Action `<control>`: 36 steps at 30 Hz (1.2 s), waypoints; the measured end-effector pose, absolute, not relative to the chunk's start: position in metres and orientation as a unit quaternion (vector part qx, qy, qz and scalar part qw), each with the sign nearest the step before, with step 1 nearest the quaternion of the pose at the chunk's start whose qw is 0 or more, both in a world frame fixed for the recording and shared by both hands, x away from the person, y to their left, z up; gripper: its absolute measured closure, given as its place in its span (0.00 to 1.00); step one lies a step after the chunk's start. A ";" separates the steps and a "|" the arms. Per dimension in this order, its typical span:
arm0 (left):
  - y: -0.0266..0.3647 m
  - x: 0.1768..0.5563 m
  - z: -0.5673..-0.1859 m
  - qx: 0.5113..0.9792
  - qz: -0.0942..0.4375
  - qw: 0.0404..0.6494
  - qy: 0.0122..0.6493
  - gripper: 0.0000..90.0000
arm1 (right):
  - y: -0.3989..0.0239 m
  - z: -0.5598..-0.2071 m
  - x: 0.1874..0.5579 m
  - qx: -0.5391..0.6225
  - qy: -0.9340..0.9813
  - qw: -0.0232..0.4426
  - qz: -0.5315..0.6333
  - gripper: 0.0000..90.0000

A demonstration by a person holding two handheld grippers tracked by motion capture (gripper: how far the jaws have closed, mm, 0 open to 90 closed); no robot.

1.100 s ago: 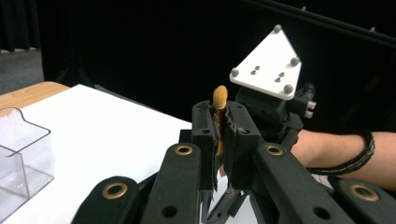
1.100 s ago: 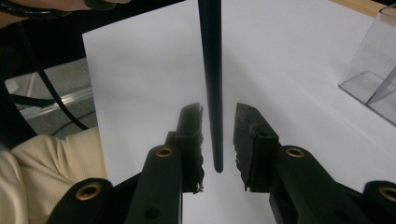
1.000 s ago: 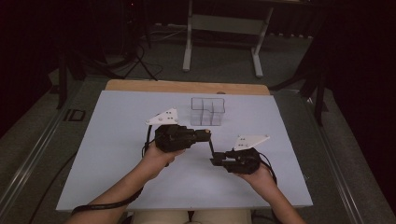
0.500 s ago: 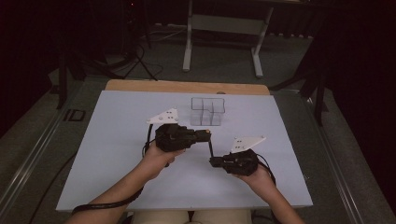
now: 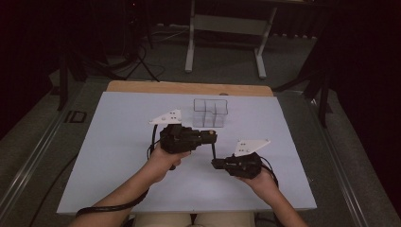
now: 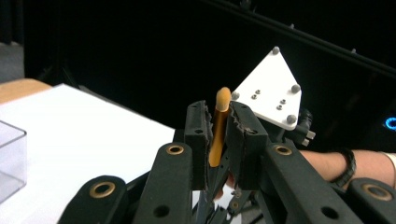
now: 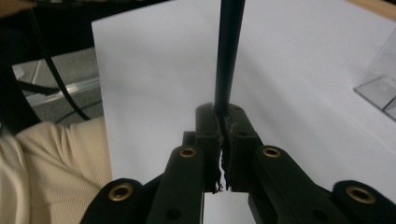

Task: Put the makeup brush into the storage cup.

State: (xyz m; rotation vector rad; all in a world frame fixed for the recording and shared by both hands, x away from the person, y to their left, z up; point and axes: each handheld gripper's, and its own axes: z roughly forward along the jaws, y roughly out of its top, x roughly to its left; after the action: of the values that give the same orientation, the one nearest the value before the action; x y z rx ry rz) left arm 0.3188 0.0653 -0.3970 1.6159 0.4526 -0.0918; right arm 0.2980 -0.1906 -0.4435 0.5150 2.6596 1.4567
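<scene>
A thin black stick point(image 5: 213, 150) runs between my two grippers above the white table point(image 5: 118, 142). My left gripper point(image 5: 211, 137) points right and holds the stick's orange end point(image 6: 219, 126) between its pads. Its jaws point(image 6: 218, 116) have just been opening a little, but the pads still touch the orange end. My right gripper point(image 5: 215, 163) points left, nearer the front edge. Its jaws point(image 7: 223, 116) are shut on the black shaft point(image 7: 229, 56), which rises straight out of them. The right gripper's white plate point(image 6: 273, 88) stands behind the orange end.
A clear plastic box with compartments point(image 5: 210, 112) stands on the table just beyond the left gripper; a corner of this box point(image 6: 9, 158) and an edge of it point(image 7: 380, 88) show in the gripper views. A metal stand point(image 5: 227, 28) is on the floor behind the table.
</scene>
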 end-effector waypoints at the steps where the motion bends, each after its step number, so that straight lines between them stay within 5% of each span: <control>1: 0.064 0.318 -0.397 0.716 -0.036 0.668 0.199 0.89 | -0.190 -0.443 0.298 0.167 0.863 0.033 0.476 0.96; 14: 0.060 0.316 -0.398 0.725 0.002 0.664 0.182 0.95 | -0.194 -0.446 0.300 0.175 0.854 0.029 0.488 0.93; 15: 0.060 0.317 -0.399 0.729 0.008 0.657 0.192 0.95 | -0.195 -0.448 0.301 0.184 0.852 0.033 0.490 0.86; 27: 0.062 0.319 -0.397 0.740 0.039 0.639 0.207 0.95 | -0.218 -0.440 0.302 0.212 0.820 0.057 0.528 0.71; 32: 0.065 0.319 -0.397 0.743 0.041 0.634 0.211 0.95 | -0.225 -0.439 0.303 0.223 0.812 0.067 0.535 0.58; 36: 0.070 0.321 -0.396 0.742 0.046 0.633 0.217 0.95 | -0.229 -0.441 0.304 0.241 0.806 0.082 0.535 0.35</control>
State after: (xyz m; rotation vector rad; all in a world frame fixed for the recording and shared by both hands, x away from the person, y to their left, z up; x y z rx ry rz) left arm 0.3211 0.0704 -0.3964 1.6961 0.4969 0.1054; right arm 0.3036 -0.2288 -0.4406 0.7193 2.4079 1.5970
